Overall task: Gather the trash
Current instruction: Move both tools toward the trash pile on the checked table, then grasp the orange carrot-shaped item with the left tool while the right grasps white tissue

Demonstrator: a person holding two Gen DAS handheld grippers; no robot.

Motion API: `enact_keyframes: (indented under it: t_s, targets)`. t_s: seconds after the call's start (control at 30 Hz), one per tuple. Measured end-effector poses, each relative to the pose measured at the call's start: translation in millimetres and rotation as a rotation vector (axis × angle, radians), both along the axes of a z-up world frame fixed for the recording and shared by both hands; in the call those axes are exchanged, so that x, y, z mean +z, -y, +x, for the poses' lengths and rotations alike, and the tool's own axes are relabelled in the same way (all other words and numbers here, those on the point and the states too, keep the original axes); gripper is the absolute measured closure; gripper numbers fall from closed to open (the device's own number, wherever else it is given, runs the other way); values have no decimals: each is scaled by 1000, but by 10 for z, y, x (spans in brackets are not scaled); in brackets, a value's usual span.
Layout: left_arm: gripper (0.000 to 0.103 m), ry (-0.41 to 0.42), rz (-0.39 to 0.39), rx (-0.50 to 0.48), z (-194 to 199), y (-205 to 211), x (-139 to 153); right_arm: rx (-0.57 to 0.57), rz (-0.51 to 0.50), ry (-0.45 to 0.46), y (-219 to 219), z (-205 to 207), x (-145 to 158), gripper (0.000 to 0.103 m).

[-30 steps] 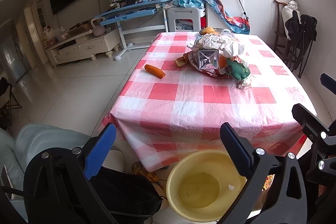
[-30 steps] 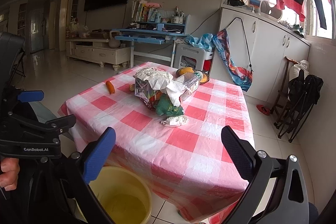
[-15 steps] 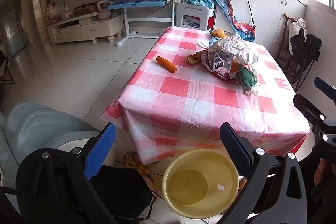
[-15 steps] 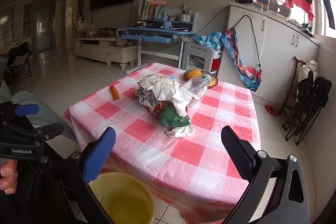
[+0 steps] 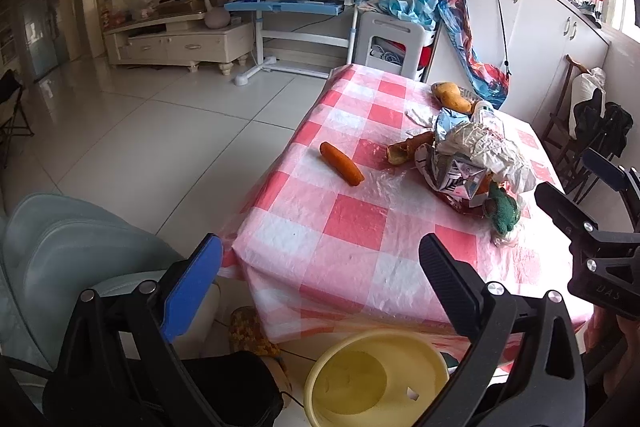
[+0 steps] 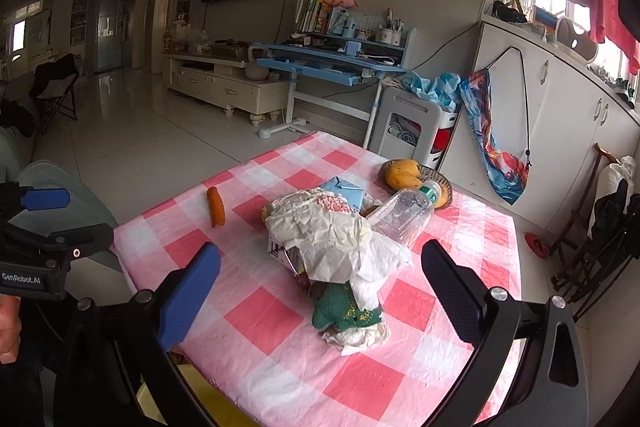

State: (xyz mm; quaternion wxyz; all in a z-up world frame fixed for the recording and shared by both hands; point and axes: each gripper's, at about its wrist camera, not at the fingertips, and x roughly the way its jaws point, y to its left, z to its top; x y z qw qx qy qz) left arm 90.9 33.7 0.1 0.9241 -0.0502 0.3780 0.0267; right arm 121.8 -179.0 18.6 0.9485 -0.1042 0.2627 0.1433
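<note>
A heap of trash [image 6: 336, 239] lies on the red-and-white checked table [image 6: 256, 315]: crumpled white paper, a foil carton [image 5: 460, 179], a green scrap [image 6: 344, 311], a blue carton [image 6: 344, 191] and an empty plastic bottle [image 6: 404, 215]. A carrot [image 5: 342, 163] lies apart to the left. On the floor under the table's near edge stands a yellow basin [image 5: 376, 379]. My left gripper [image 5: 320, 279] is open above the basin, short of the table edge. My right gripper [image 6: 320, 287] is open, hovering just in front of the heap with nothing held.
A woven dish with mangoes [image 6: 404, 173] sits at the table's far end. A grey-blue seat [image 5: 68, 251] stands left of the table. A blue desk [image 6: 332, 67], a white cabinet [image 6: 560, 131] and folded chairs [image 6: 600, 247] lie beyond.
Both grippers have risen and moved in toward the table; the heap now looms larger before the right gripper. Both stay open with nothing held.
</note>
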Motion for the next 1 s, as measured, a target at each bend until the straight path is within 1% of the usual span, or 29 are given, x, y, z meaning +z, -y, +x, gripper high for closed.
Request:
enact_keyframes:
  t_s: [0.17, 0.23, 0.4, 0.53, 0.63, 0.7, 0.77, 0.83, 0.9, 0.97, 1.0]
  targets:
    - [7, 6, 7, 3, 19, -1, -19, 3, 11, 7, 14, -30, -54, 6]
    - [7, 18, 9, 3, 12, 7, -6, 2, 12, 33, 2, -40, -15, 6]
    - [7, 63, 13, -8, -4, 50, 46, -9, 26, 132, -17, -189, 91, 6]
    - [7, 78, 22, -21, -5, 89, 87, 12, -3, 167, -117, -194, 114, 6]
    - [7, 49, 4, -24, 40, 69, 65, 31, -19, 159, -151, -143, 102, 6]
    - [7, 7, -34, -16, 117, 2, 26, 46, -29, 147, -161, -96, 89, 6]
    - [7, -33, -74, 13, 200, -89, -28, 59, -46, 137, -162, -33, 82, 7]
    - [7, -52, -99, 45, 273, -167, -48, 65, -50, 118, -136, 41, 65, 7]
    - [7, -58, -109, 73, 351, -231, -57, 69, -51, 92, -112, 117, 29, 9]
    - [7, -61, -96, 87, 440, -251, -62, 79, -67, 64, -128, 230, -8, 17]
    - [7, -65, -88, 90, 491, -243, -70, 87, -75, 53, -141, 271, -31, 19]
